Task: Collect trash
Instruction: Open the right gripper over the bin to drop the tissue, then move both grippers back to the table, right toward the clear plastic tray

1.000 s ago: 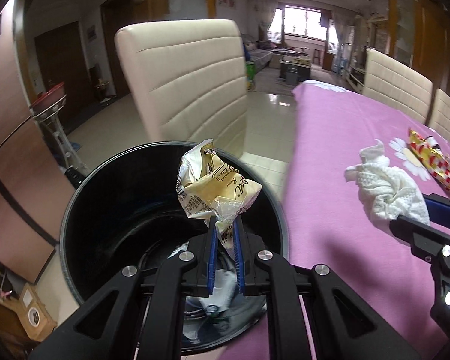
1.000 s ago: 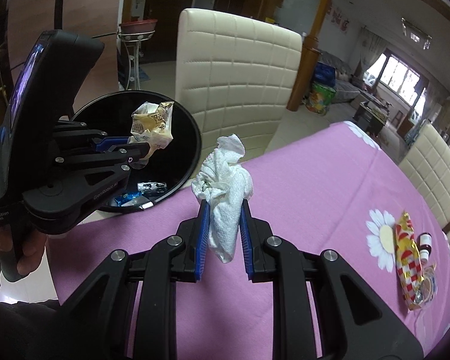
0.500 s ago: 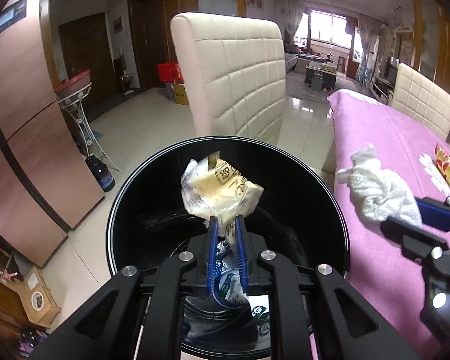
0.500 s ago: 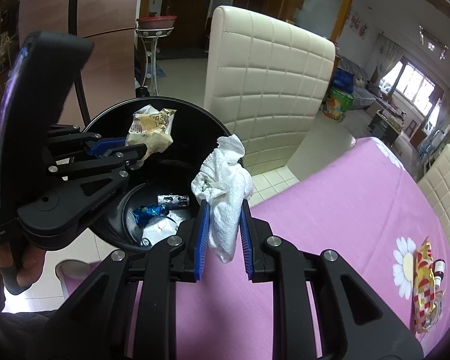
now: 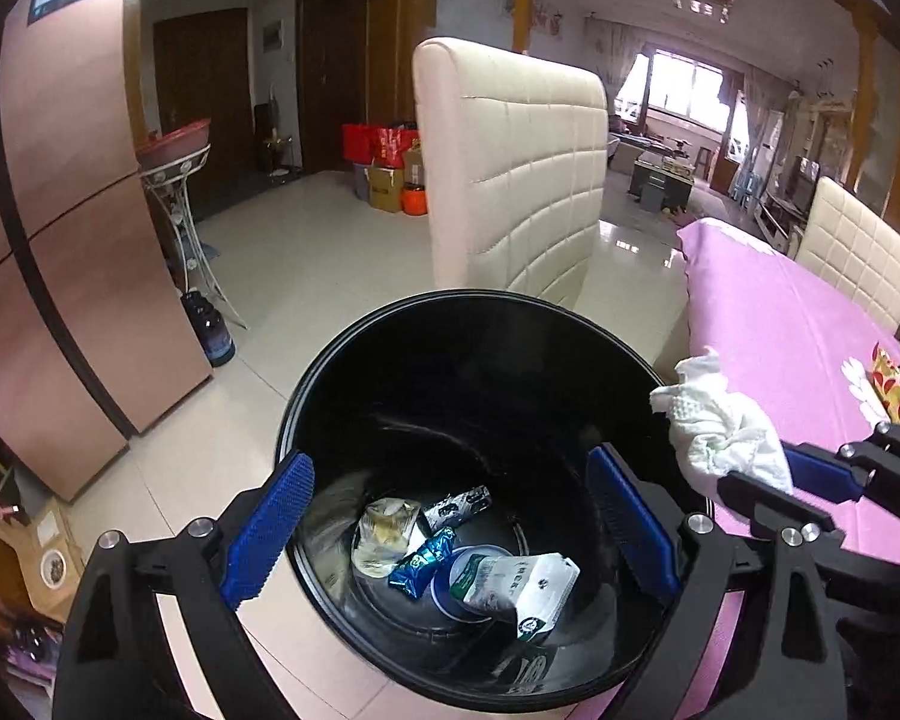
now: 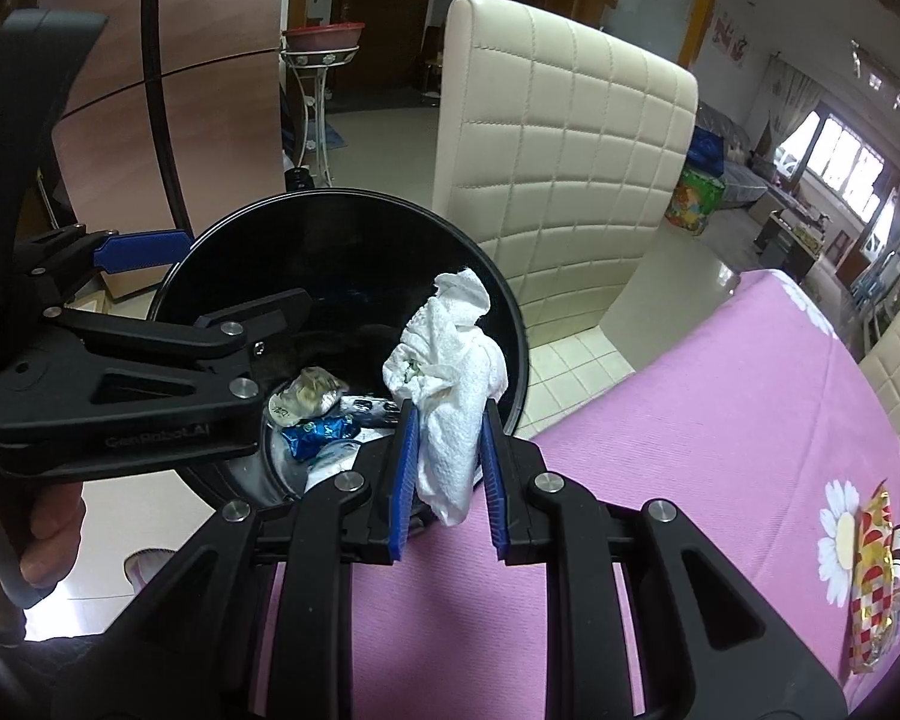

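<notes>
Tissue wad (image 6: 453, 384) pinched in right tongs (image 6: 447, 468), seemingly over bin (image 6: 330, 222) rim.

A home: we are in the dining area of an open-plan flat.

We see cream padded dining chairs (image 5: 510, 174) drawn up to a table (image 6: 720, 432) under a pink cloth printed with daisies, and a pale tiled floor (image 5: 306, 252) that shines. A tall copper-coloured fridge (image 5: 48, 228) stands at the left, with a wire stand (image 5: 177, 180) bearing a red basin next to it. Dark wooden doors (image 5: 201, 102) line the far wall, with boxes and red bags (image 5: 384, 174) on the floor near them. Beyond, we look into a living room with a bright curtained window (image 5: 684, 90), a low coffee table (image 5: 663, 171) and a ceiling lamp (image 5: 699, 0).
</notes>
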